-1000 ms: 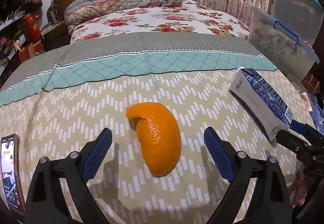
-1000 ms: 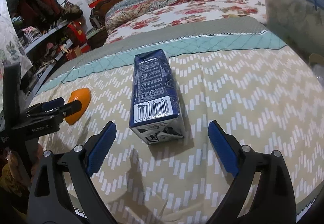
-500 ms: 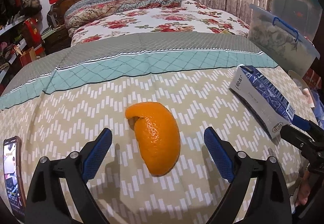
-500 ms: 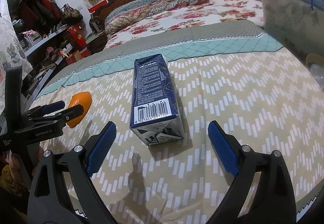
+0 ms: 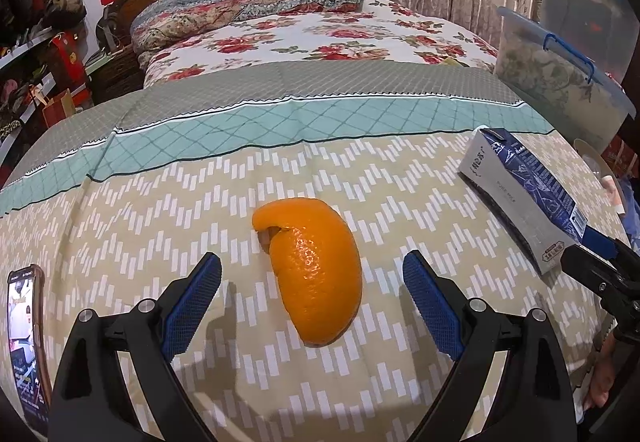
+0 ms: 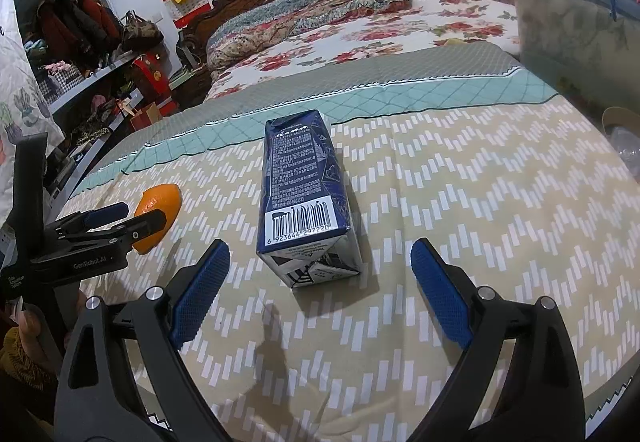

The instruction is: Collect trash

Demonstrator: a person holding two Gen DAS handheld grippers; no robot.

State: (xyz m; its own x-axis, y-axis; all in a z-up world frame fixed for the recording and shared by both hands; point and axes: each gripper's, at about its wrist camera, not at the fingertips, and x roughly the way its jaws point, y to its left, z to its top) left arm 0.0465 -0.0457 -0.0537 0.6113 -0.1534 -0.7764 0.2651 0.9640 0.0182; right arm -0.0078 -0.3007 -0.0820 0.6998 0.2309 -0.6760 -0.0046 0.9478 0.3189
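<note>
Bed cover (image 5: 120, 226), zigzag pattern in beige and white: bearing surface for both pieces of trash; a teal and grey band crosses its far part.

Storage bin (image 5: 560, 82), clear with blue handle: stands beyond the right far corner of the cover. Whether it serves for trash cannot be told.

Milk carton (image 6: 304, 198), dark blue, lying on its long side, barcode end toward the right wrist camera. Not yet collected.

Right gripper (image 6: 318, 286): tongs spread wide, empty. The carton lies ahead of the tips, centred on the gap, its near end just short of passing between the blue pads.

Orange peel (image 5: 316, 270), one curled piece, lying on the cover well apart from the carton, to its left. Not yet collected.

Left gripper (image 5: 312, 298): tongs spread wide, empty. The peel sits centred in the gap, its near half level with the pads, touching neither.

Phone (image 5: 24, 342), screen lit, at the left edge of the cover.

Task status, as judged: nothing gathered; both grasps and both disposals remain. No trash receptacle identifiable.
</note>
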